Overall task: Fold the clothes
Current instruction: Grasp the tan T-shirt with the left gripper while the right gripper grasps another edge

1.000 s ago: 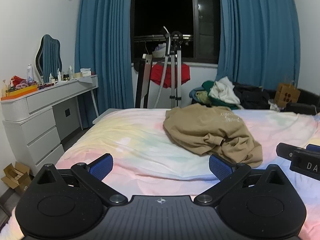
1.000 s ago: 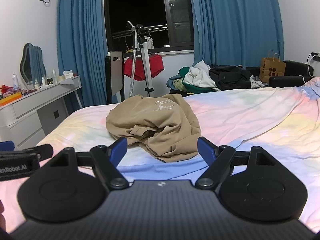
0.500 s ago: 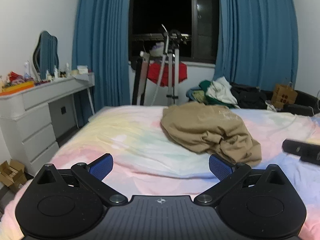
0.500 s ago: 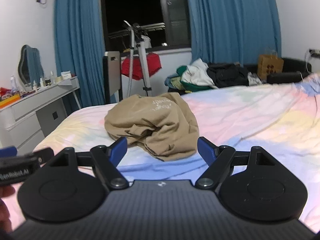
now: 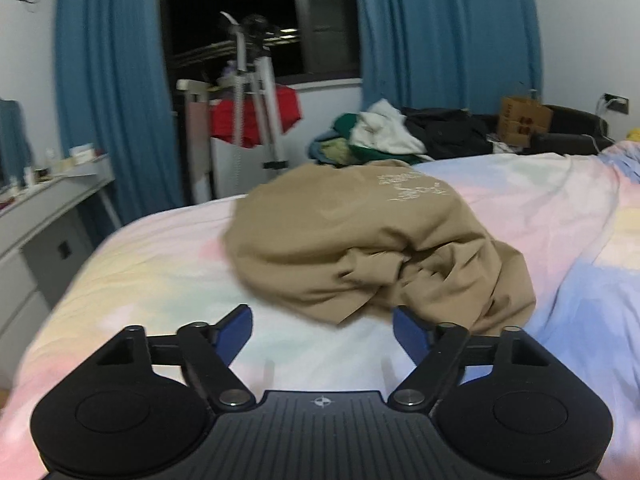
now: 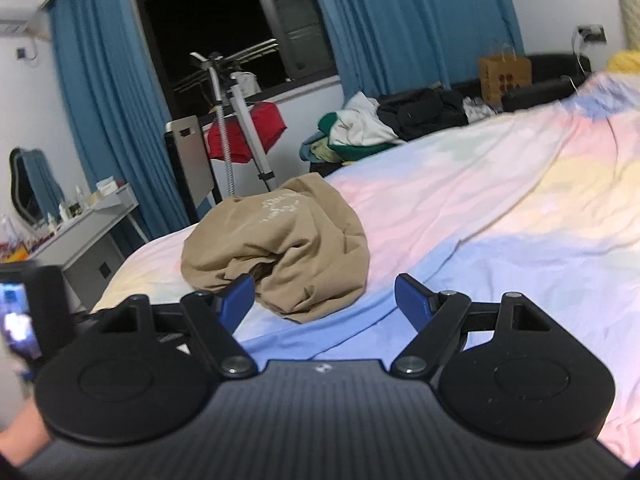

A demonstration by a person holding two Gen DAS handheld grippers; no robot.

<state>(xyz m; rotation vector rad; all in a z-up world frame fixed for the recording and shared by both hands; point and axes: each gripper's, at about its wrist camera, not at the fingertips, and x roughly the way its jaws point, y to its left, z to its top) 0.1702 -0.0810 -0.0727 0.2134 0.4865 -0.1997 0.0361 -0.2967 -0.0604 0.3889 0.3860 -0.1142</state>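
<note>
- Crumpled tan garment (image 5: 372, 240) is lying in a heap on the pastel bedspread (image 5: 560, 216), toward the foot-side edge of the bed, with pale lettering showing on its upper surface.
- Left gripper (image 5: 322, 330) is hovering just short of the garment's near edge, its blue-padded fingers (image 5: 236, 330) standing wide apart and holding nothing.
- Right gripper (image 6: 324, 298) is tilting over the blue part of the bedspread (image 6: 520, 216), jaws likewise spread wide and empty; its left pad is overlapping the garment (image 6: 280, 248) in the picture, though I cannot tell whether it is touching the cloth.
- At the left edge of the right-hand view, a dark device with a lit screen (image 6: 16, 312) is showing, with part of a hand (image 6: 24, 436) below it.
- Beyond the bed, a pile of clothes (image 5: 384, 136) is sitting under the dark window (image 5: 256, 20), between blue curtains (image 5: 108, 92).
- A metal stand (image 5: 252, 92) with something red (image 5: 256, 120) draped behind it is standing near the window.
- A grey dresser (image 5: 44, 208) is running along the left wall, and a brown paper bag (image 6: 505, 74) is resting by a dark sofa on the far right.
</note>
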